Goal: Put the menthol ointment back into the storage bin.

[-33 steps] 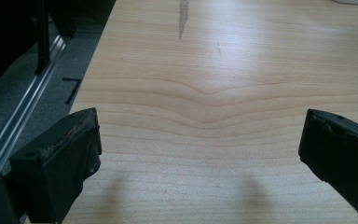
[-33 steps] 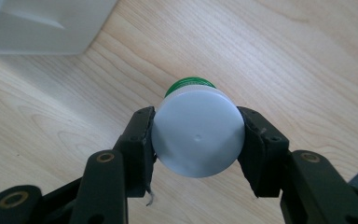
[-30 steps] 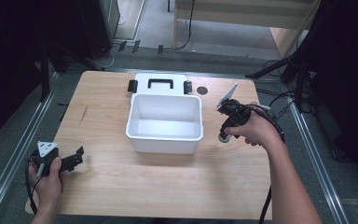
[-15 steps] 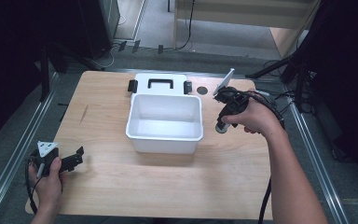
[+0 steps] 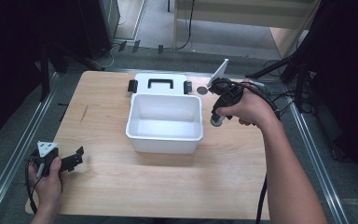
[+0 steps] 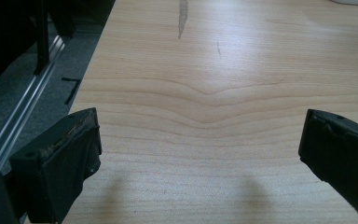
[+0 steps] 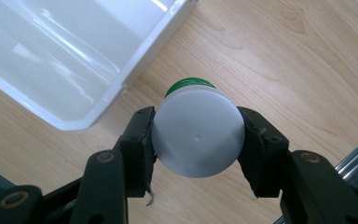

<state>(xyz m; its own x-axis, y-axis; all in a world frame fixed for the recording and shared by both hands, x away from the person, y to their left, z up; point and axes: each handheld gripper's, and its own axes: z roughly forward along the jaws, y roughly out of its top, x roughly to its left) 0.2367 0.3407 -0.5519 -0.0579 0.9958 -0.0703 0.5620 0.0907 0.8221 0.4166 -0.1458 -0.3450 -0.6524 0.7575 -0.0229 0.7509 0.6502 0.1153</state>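
Note:
My right gripper [image 7: 196,140] is shut on a small bottle with a white cap [image 7: 198,135] and a green body, held above the table just right of the white bin [image 5: 165,122]. From the high view the bottle [image 5: 216,119] hangs below my right gripper [image 5: 218,116], beside the bin's right rim. The bin looks empty, and its white lid [image 5: 160,84] with a black handle lies behind it. My left gripper [image 5: 74,161] rests low at the front left corner of the table, open with only bare wood between its jaws [image 6: 200,144].
A small dark round spot [image 5: 202,90] sits on the table right of the lid. Metal rails [image 5: 14,158] run along both sides of the table. Cables trail off the right edge near my right forearm [image 5: 284,177].
My right gripper has carried the bottle a little toward the back and closer to the bin's right rim. The left gripper has stayed in place.

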